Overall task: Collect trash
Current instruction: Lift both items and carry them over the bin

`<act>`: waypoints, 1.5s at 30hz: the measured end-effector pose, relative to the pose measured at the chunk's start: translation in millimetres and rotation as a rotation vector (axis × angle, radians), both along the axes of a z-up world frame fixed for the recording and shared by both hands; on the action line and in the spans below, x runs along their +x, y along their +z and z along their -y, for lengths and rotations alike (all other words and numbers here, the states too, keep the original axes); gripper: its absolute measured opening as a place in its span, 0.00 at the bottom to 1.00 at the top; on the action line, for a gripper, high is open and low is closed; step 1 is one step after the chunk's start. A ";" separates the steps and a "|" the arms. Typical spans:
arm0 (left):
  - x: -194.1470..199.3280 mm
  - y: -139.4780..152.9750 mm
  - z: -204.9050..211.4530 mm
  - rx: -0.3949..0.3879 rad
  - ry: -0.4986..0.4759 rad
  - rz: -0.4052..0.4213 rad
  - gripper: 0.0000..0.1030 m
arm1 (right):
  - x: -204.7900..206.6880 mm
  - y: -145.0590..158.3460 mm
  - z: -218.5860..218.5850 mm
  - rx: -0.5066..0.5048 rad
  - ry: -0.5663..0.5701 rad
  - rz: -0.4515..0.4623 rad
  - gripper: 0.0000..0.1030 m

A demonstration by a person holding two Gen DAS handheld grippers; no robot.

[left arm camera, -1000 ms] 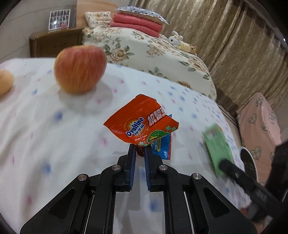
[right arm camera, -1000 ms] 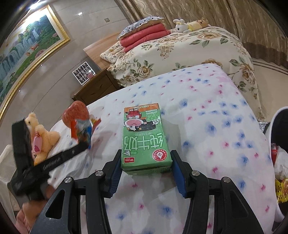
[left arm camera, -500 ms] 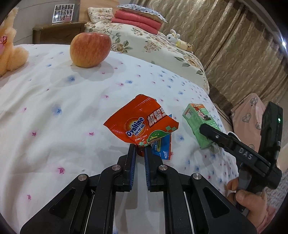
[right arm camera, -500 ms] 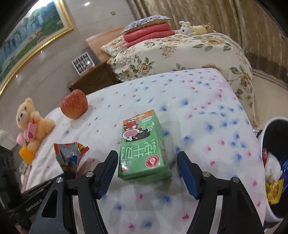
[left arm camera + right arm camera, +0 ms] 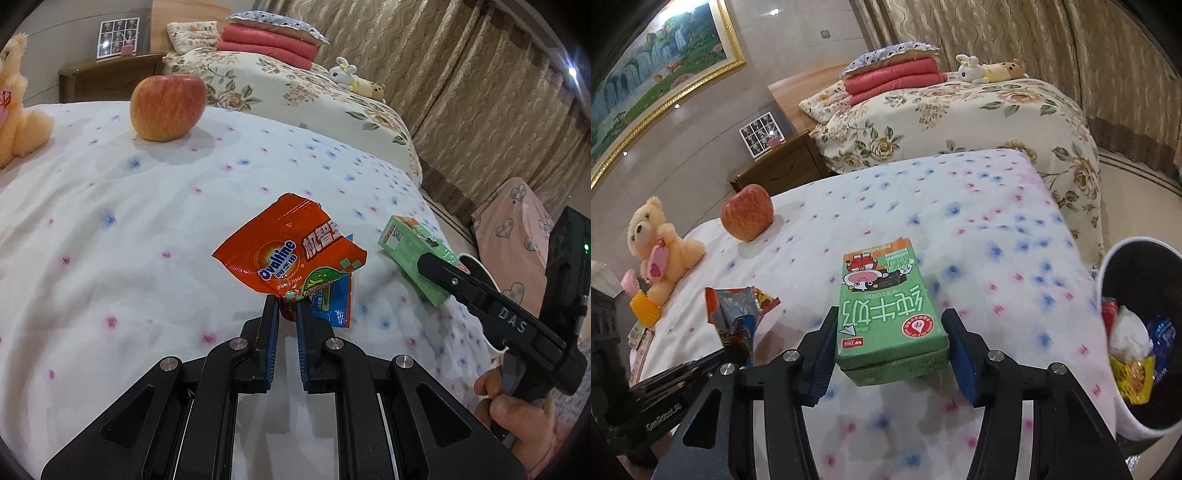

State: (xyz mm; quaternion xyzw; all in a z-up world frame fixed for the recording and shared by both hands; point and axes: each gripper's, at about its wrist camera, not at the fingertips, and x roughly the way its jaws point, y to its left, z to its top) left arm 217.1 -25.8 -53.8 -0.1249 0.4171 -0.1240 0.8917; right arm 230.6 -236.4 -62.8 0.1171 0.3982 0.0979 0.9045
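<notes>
My left gripper (image 5: pixel 287 308) is shut on the bottom edge of an orange Ovaltine wrapper (image 5: pixel 290 249), with a blue wrapper (image 5: pixel 334 304) pinched behind it, held above the bedsheet. In the right wrist view the wrappers (image 5: pixel 738 314) show at lower left. My right gripper (image 5: pixel 892 336) is shut on a green milk carton (image 5: pixel 886 314), its blue pads against both sides. The carton also shows in the left wrist view (image 5: pixel 410 254). A trash bin (image 5: pixel 1137 424) with wrappers and tissue inside stands at the right of the bed.
A red apple (image 5: pixel 168 107) sits on the spotted sheet (image 5: pixel 110 221) at the back. A teddy bear (image 5: pixel 659 247) sits at the left edge. A second bed with a floral cover (image 5: pixel 960 118) lies behind, a wooden nightstand (image 5: pixel 775 170) beside it.
The right gripper opened around the carton half a second ago and has closed on it again. The left gripper has kept hold of the wrappers and pulled back from the apple.
</notes>
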 end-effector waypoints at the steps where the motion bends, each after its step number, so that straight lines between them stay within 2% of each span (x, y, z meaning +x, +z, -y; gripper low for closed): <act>1: -2.0 0.8 2.8 0.001 -0.005 0.001 0.08 | -5.0 0.8 4.0 0.010 -0.005 0.000 0.53; 15: -27.7 14.0 52.1 0.010 -0.117 0.032 0.08 | -54.4 13.3 47.4 0.066 -0.080 0.051 0.50; 45: -37.8 34.9 169.9 0.070 -0.350 0.081 0.08 | -98.6 21.1 144.1 0.116 -0.268 0.069 0.50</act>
